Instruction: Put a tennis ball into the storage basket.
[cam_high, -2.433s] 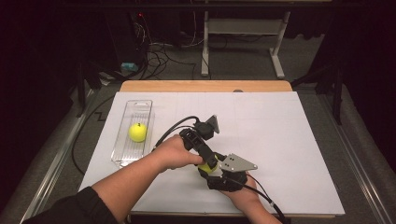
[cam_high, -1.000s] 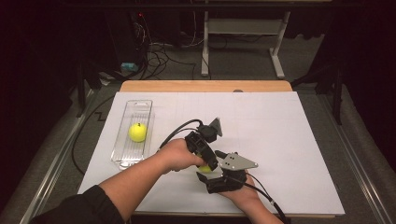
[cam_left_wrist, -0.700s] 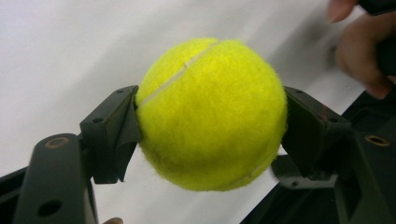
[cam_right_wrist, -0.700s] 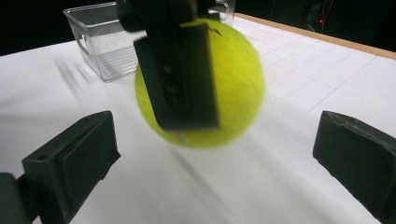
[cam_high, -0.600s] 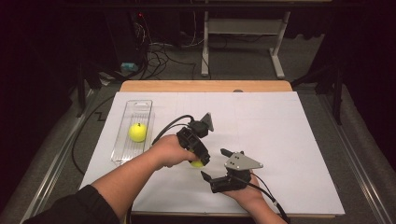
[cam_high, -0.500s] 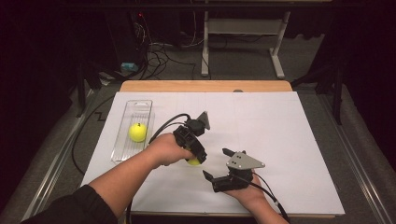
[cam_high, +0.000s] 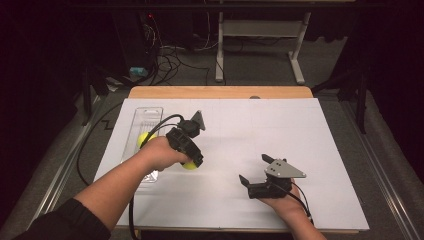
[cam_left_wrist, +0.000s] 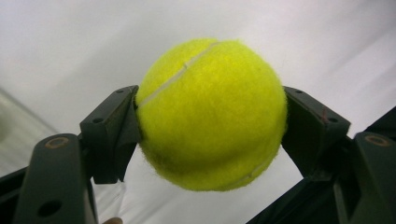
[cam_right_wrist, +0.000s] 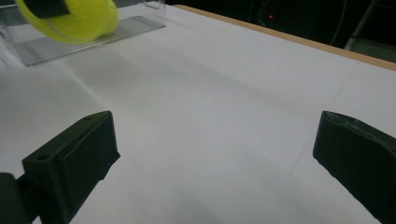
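Note:
My left gripper (cam_high: 192, 161) is shut on a yellow tennis ball (cam_high: 189, 165), holding it just above the white table sheet, right of the clear tray (cam_high: 148, 114). In the left gripper view the ball (cam_left_wrist: 212, 114) is squeezed between both jaws. A second tennis ball (cam_high: 143, 138) lies in the tray, partly behind my left hand. My right gripper (cam_high: 253, 169) rests near the front of the table, right of centre, open with nothing between its jaws. The right gripper view looks past my open right gripper (cam_right_wrist: 215, 154) to the held ball (cam_right_wrist: 70, 16) and the tray (cam_right_wrist: 98, 33).
White sheet (cam_high: 300, 130) covers the wooden table, with bare room at the centre and right. A black cable (cam_high: 160, 124) loops from the left gripper over the tray. Beyond the far edge are a dark floor, cables and a desk frame (cam_high: 260, 30).
The two grippers were together at the ball. The left gripper has since carried the ball left toward the tray, and the right gripper has drawn back to the right, open.

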